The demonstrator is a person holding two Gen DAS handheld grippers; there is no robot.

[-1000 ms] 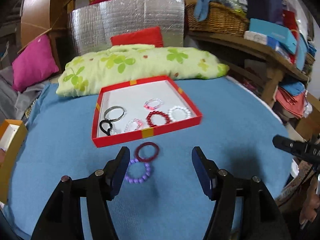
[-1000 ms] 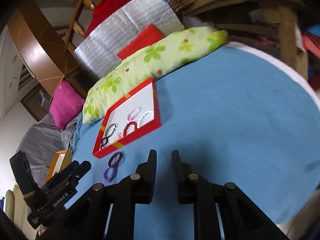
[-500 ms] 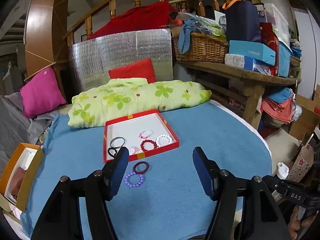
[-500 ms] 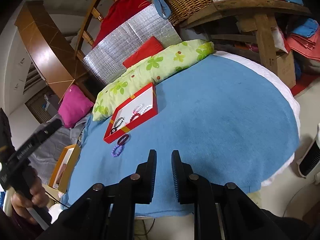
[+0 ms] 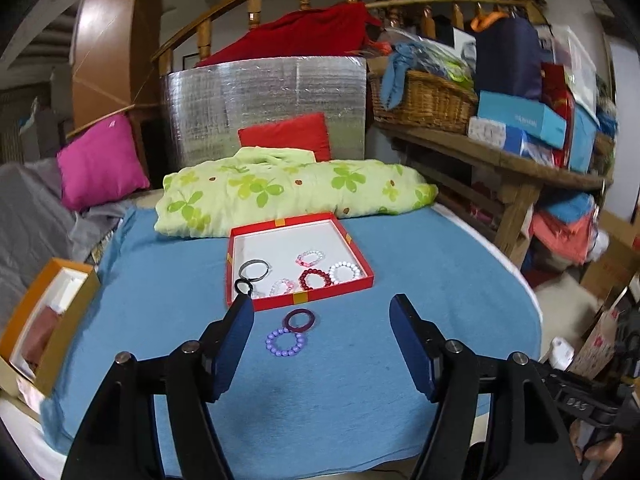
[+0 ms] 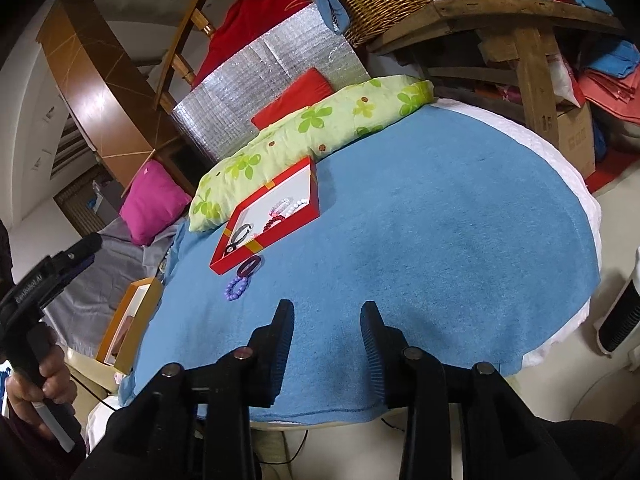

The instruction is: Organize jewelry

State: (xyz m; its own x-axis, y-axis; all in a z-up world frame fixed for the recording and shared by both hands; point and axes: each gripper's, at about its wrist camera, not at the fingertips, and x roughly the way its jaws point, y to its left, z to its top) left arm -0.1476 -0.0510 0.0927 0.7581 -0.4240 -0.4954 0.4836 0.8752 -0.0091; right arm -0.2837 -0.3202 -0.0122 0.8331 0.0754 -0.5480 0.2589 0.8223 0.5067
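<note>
A red tray (image 5: 362, 258) (image 6: 269, 240) with a white floor lies on the blue cloth (image 5: 168, 288) and holds several bracelets. Just in front of it on the cloth lie a dark maroon ring bracelet (image 5: 301, 319) (image 6: 250, 266) and a purple beaded bracelet (image 5: 286, 342) (image 6: 237, 288), touching each other. My left gripper (image 5: 322, 312) hovers above and short of them, its jaws opening, with nothing between them. My right gripper (image 6: 327, 312) is over the table's near right part, jaws opening and empty. The left gripper's handle (image 6: 52, 276) shows in a hand at the right wrist view's left edge.
A green floral pillow (image 5: 288, 190) lies behind the tray, with a red cushion (image 5: 286, 136) and a silver foil panel (image 5: 260, 96) behind it. An orange box (image 5: 44, 320) sits at the table's left edge. A cluttered wooden shelf (image 5: 500, 156) stands right.
Both grippers have pulled back from the tray and the left has risen, so the table looks smaller. The right jaws went from nearly shut to parted. The bracelets have not moved.
</note>
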